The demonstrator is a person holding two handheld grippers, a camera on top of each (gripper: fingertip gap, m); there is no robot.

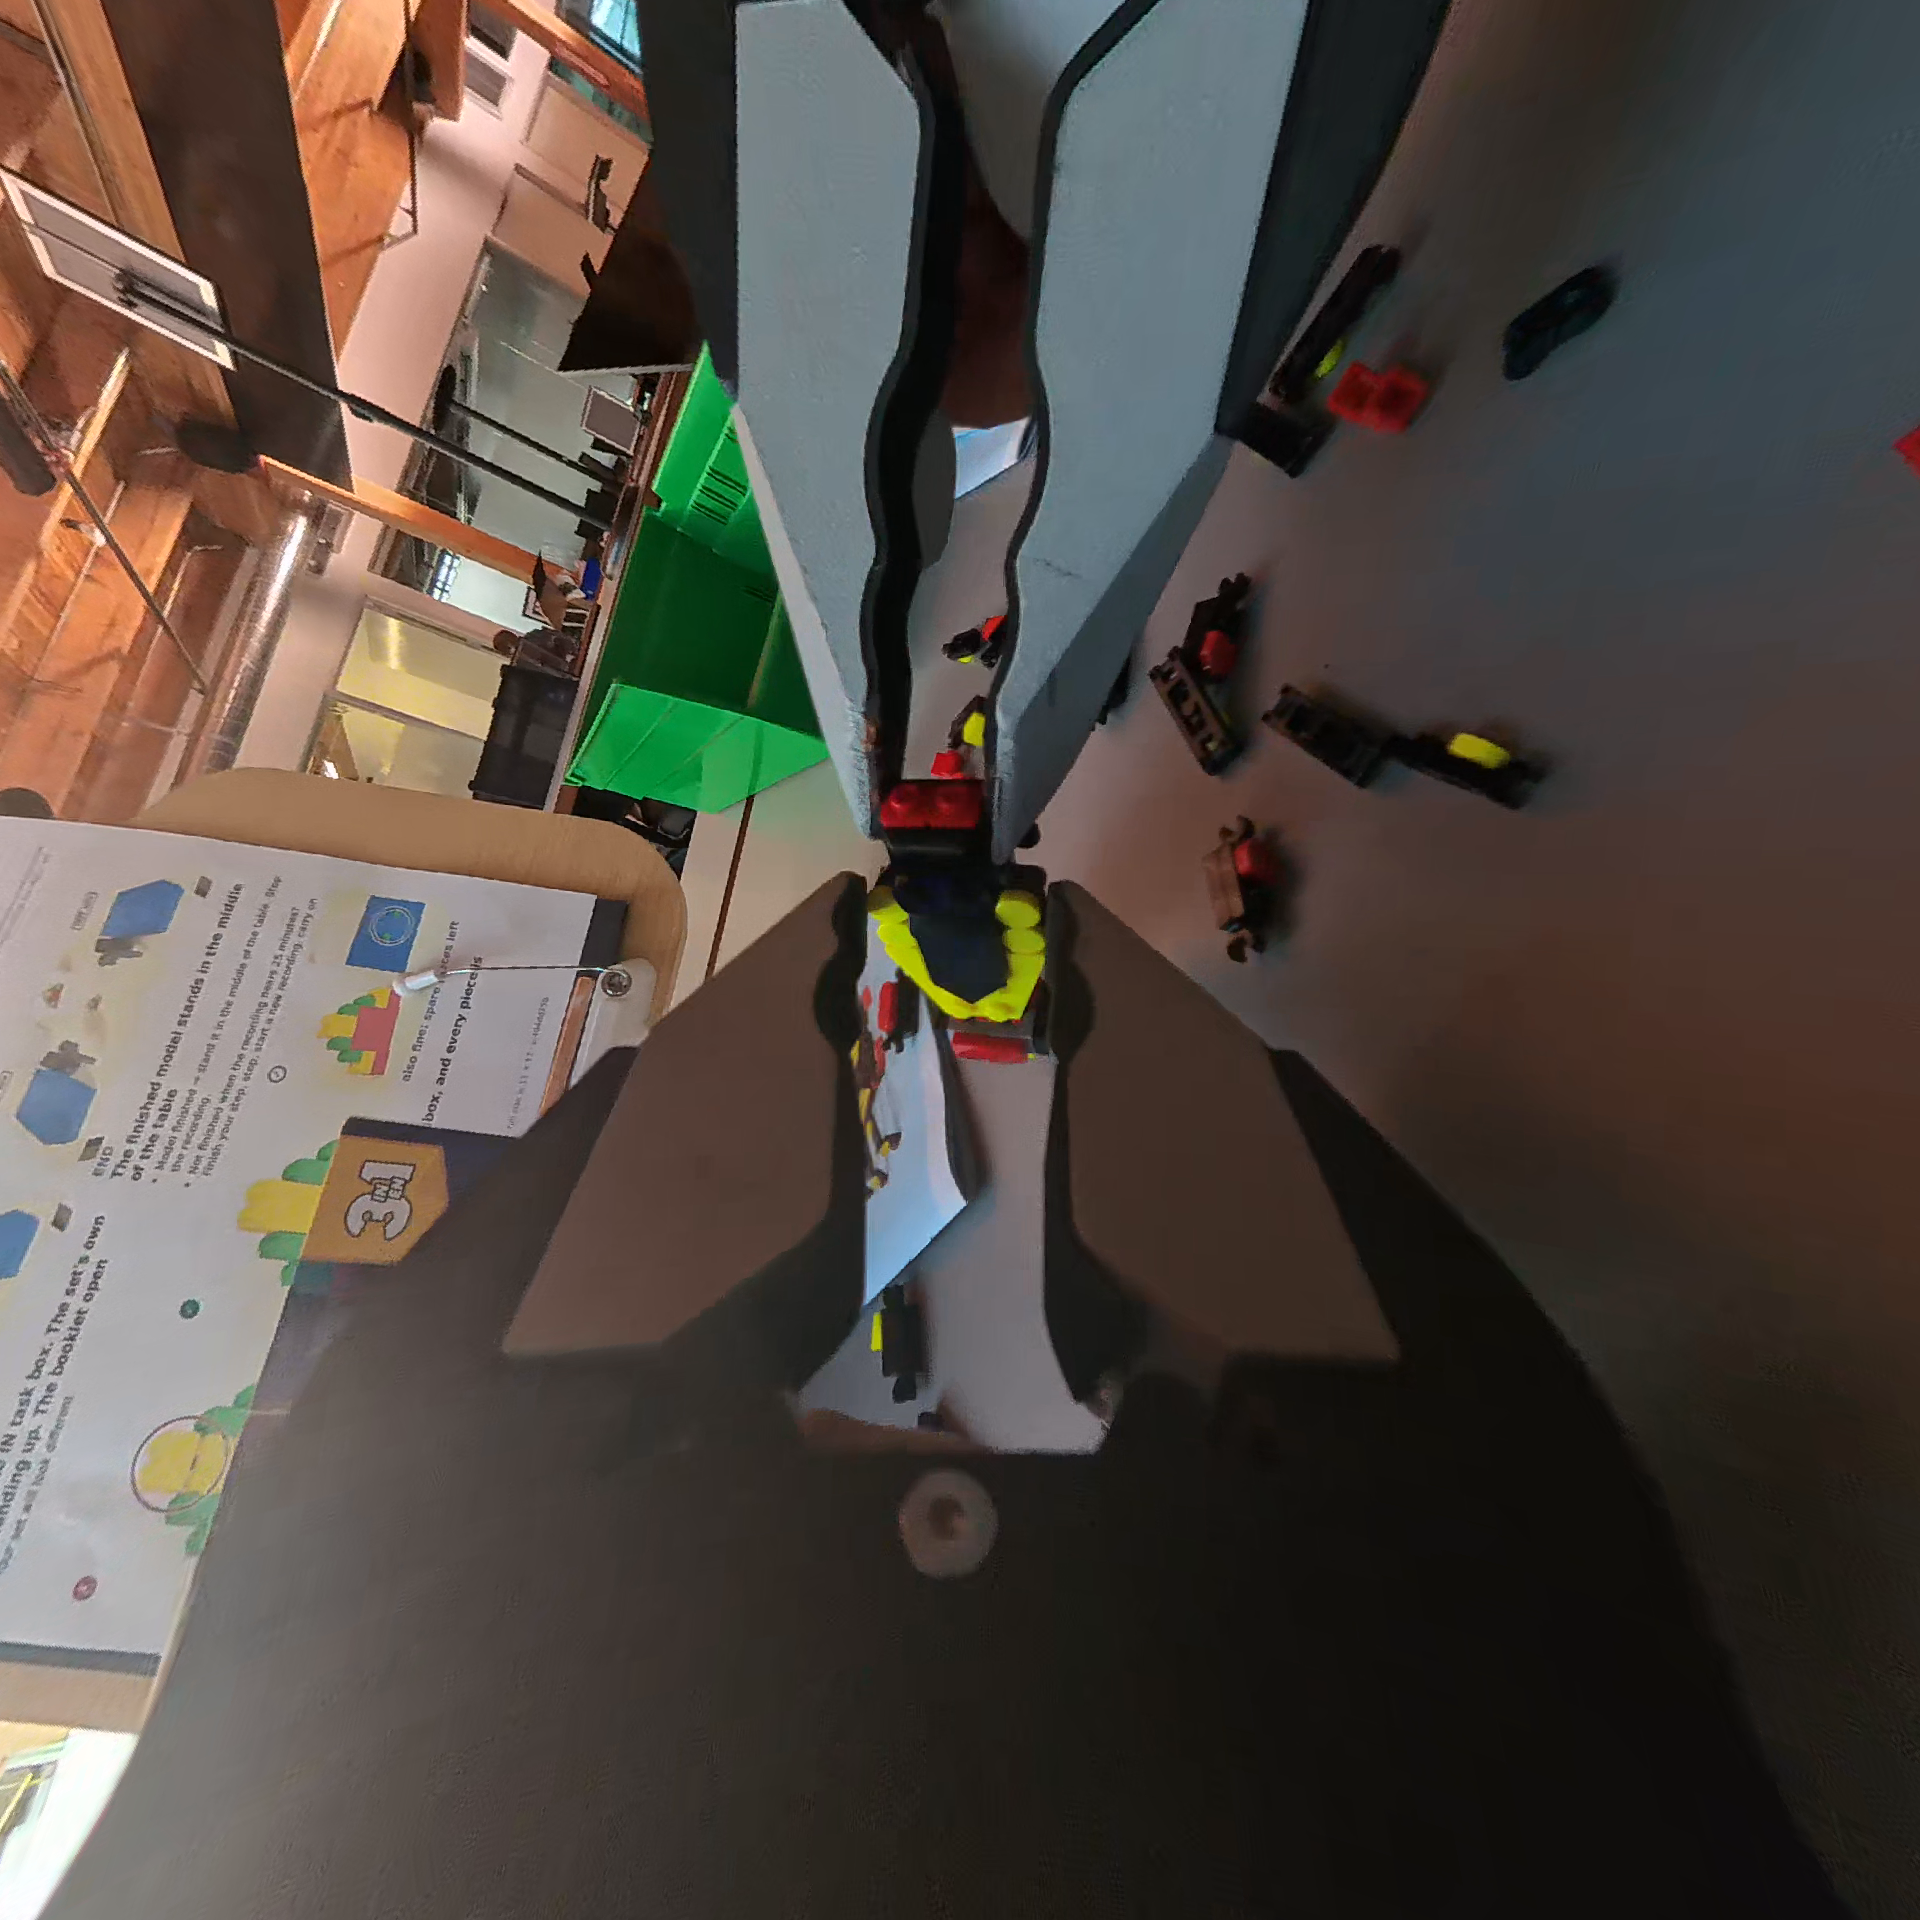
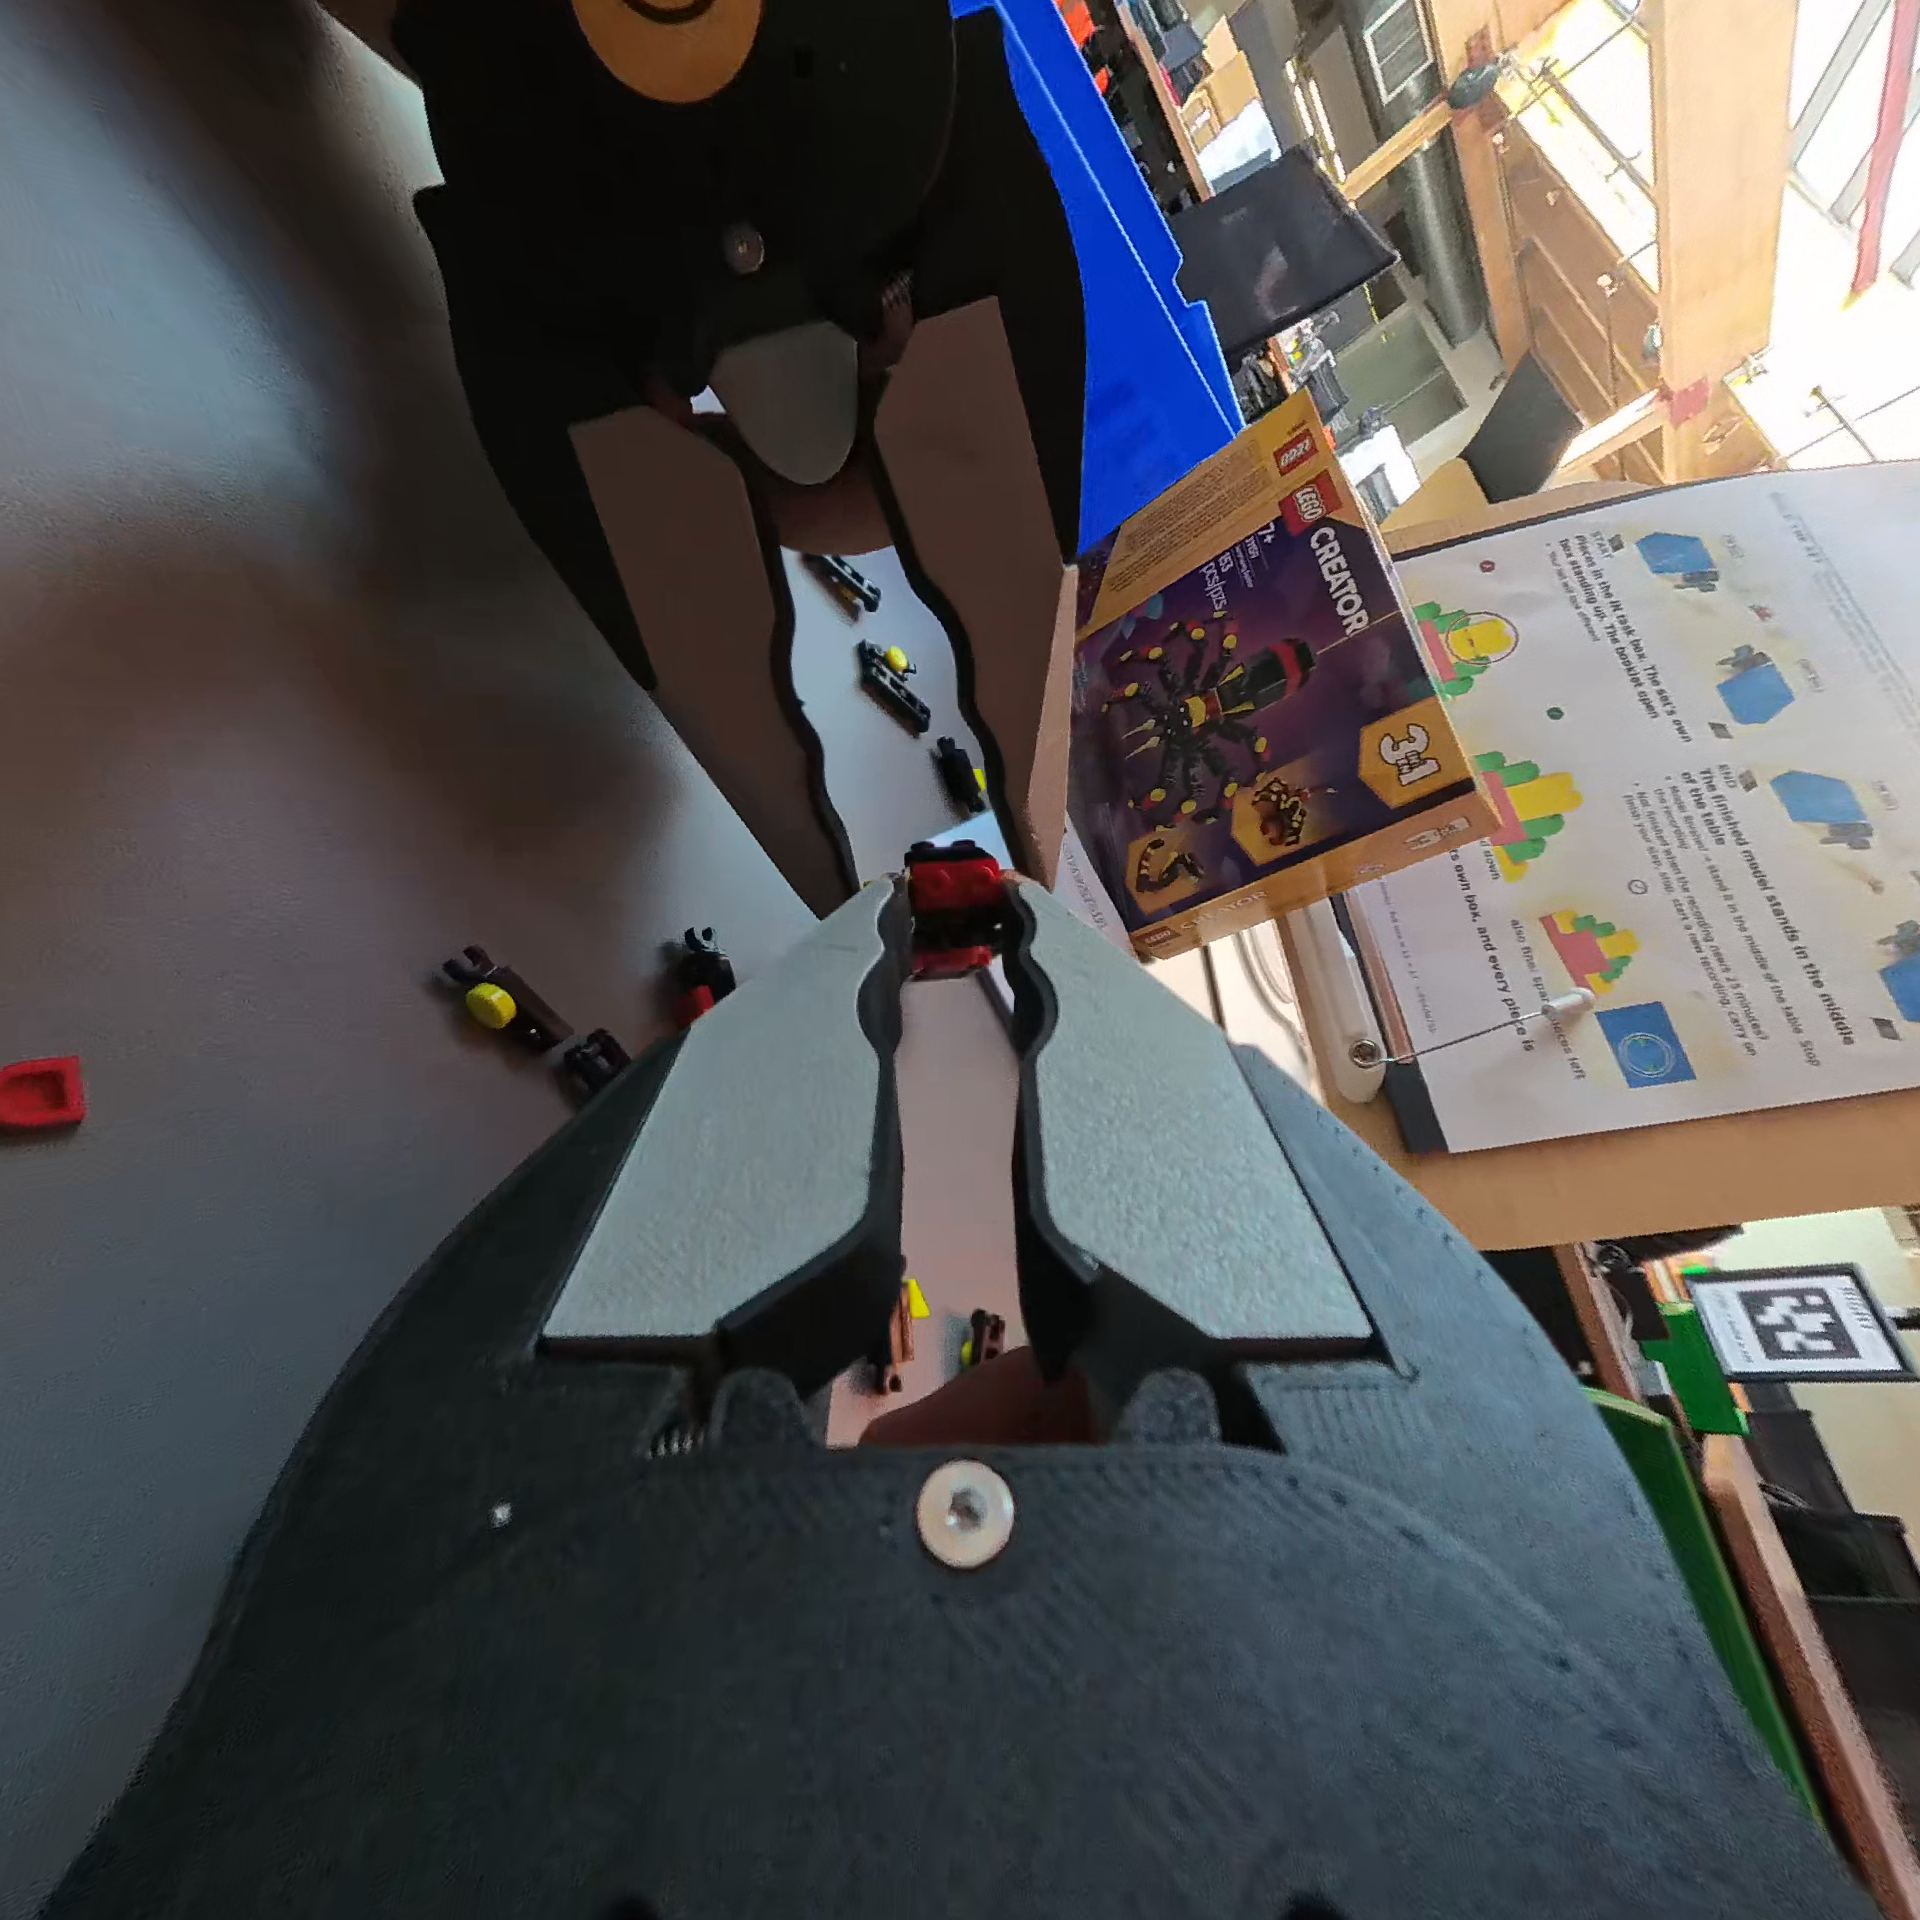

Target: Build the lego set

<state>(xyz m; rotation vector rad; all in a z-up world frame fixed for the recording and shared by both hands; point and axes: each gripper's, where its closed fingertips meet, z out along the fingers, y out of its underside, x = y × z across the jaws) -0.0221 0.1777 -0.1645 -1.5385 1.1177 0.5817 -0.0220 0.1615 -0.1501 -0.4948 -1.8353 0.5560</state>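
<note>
The left gripper (image 1: pixel 961 914) clamped a yellow-and-black brick body (image 1: pixel 966 951) while the right gripper (image 2: pixel 956 914), narrowly parted, pinched a red-and-black brick stack (image 2: pixel 951 909) against it.

Sunlit windows (image 2: pixel 1621 197); timber beams (image 1: pixel 208 208)

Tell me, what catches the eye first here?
Two grippers meet tip to tip over a grey table: the left gripper clasps a yellow-and-blue brick model, while the right gripper pinches its red-and-black end. Loose bricks lie scattered alongside, and a toy box stands nearby.
</note>
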